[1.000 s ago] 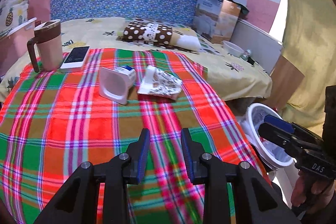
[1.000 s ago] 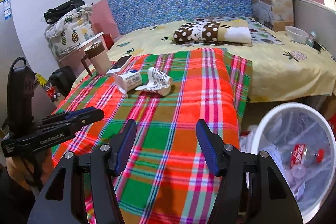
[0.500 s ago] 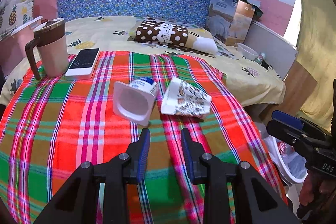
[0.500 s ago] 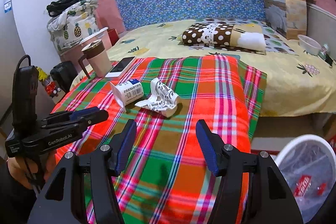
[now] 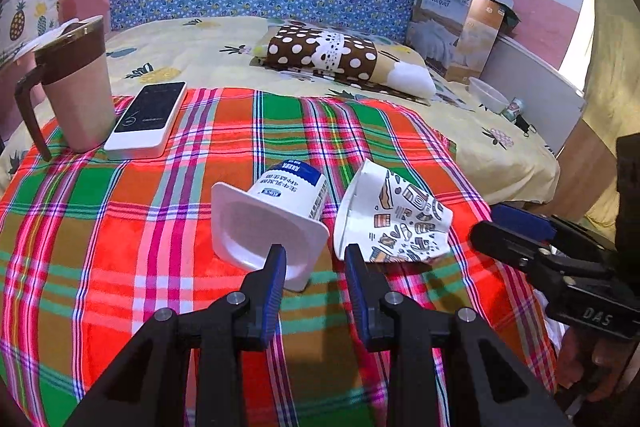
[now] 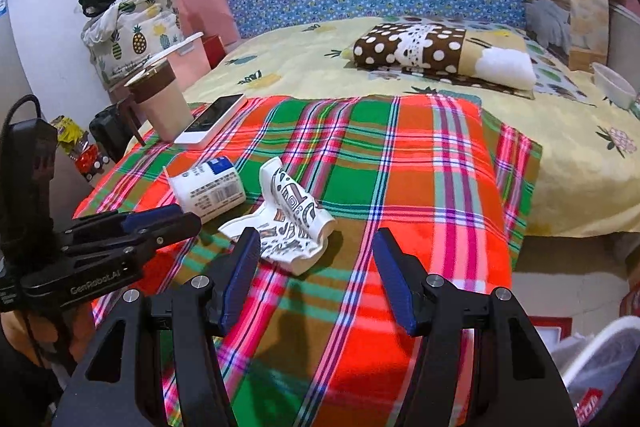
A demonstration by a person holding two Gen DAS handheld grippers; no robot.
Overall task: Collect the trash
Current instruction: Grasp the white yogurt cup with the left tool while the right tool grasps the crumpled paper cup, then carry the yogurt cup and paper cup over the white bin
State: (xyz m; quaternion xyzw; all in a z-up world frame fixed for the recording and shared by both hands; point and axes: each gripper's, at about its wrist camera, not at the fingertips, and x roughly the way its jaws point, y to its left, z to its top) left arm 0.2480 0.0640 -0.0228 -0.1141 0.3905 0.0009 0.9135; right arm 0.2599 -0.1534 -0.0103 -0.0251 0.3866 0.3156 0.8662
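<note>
Left claw [image 5: 315,261] spread, empty; tipped yogurt cup [image 5: 276,215] just ahead-left, crushed paper cup [image 5: 394,221] ahead-right. Right claw [image 6: 314,251] spread wide, empty, crushed paper cup at its left fingertip.

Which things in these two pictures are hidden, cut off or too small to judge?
- Trash bin: right wrist view, cut by the edge; contents unclear.
- Yogurt cup: left wrist view, near rim behind the left gripper finger.
- Crumpled paper cup: right wrist view, edge behind the right gripper finger.
- Mug: inside unseen.

Red-green plaid blanket [image 5: 120,247], brown polka-dot pillow [image 5: 320,53]
</note>
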